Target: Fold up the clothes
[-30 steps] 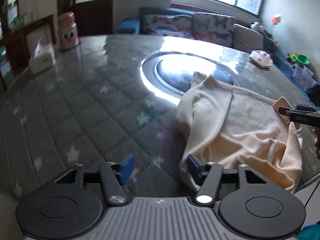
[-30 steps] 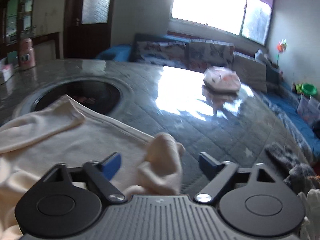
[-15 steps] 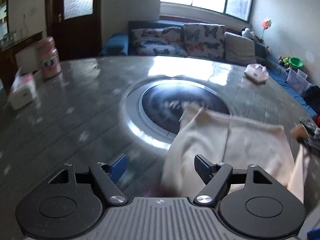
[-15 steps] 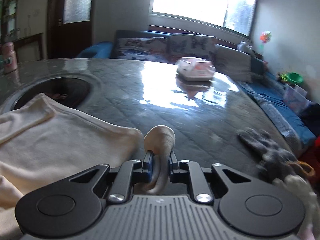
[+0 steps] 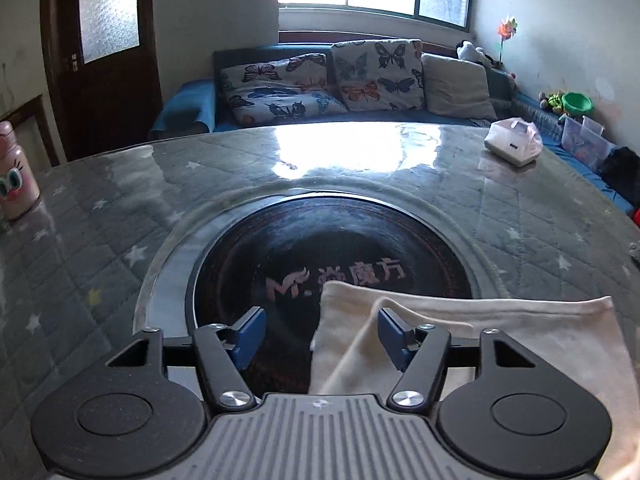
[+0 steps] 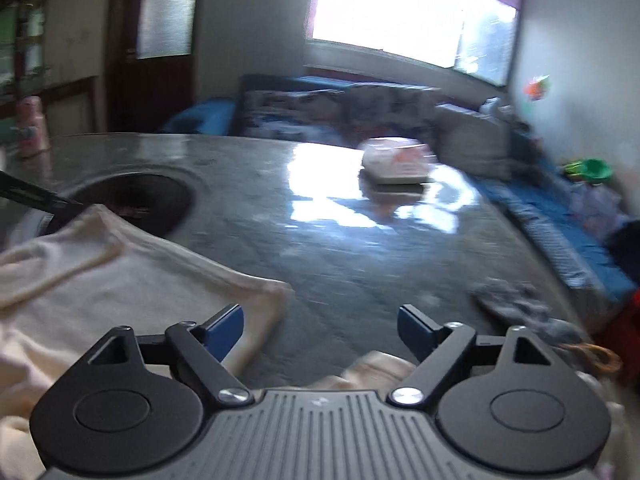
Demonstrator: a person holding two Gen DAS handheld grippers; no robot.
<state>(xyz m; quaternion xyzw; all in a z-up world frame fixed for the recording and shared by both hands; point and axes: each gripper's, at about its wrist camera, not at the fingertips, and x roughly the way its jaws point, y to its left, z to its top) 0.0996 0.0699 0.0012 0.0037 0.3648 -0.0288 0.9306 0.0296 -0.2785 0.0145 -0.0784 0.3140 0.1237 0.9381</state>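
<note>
A cream garment [image 5: 500, 344] lies on the round table, its far left corner over the dark centre disc [image 5: 328, 256]. My left gripper [image 5: 320, 334] is open, with that corner and a raised fold between its blue pads. In the right wrist view the garment [image 6: 120, 280] spreads to the left, and a small bunch of it [image 6: 376, 368] lies under the gripper body. My right gripper [image 6: 320, 326] is open and empty above the table, just right of the garment's near corner. The left gripper's finger shows at the far left there [image 6: 36, 196].
The table has a grey quilted star cover [image 5: 100, 240] under glass. A white tissue pack [image 5: 514, 146] sits at the far right, a pink bottle [image 5: 16, 184] at the left edge. Dark grey cloth [image 6: 516, 304] lies near the right rim. A sofa with cushions stands behind.
My right gripper was shut on a bunch of the garment half a second ago and has opened and let it go. My left gripper has moved forward to the garment's far corner by the disc.
</note>
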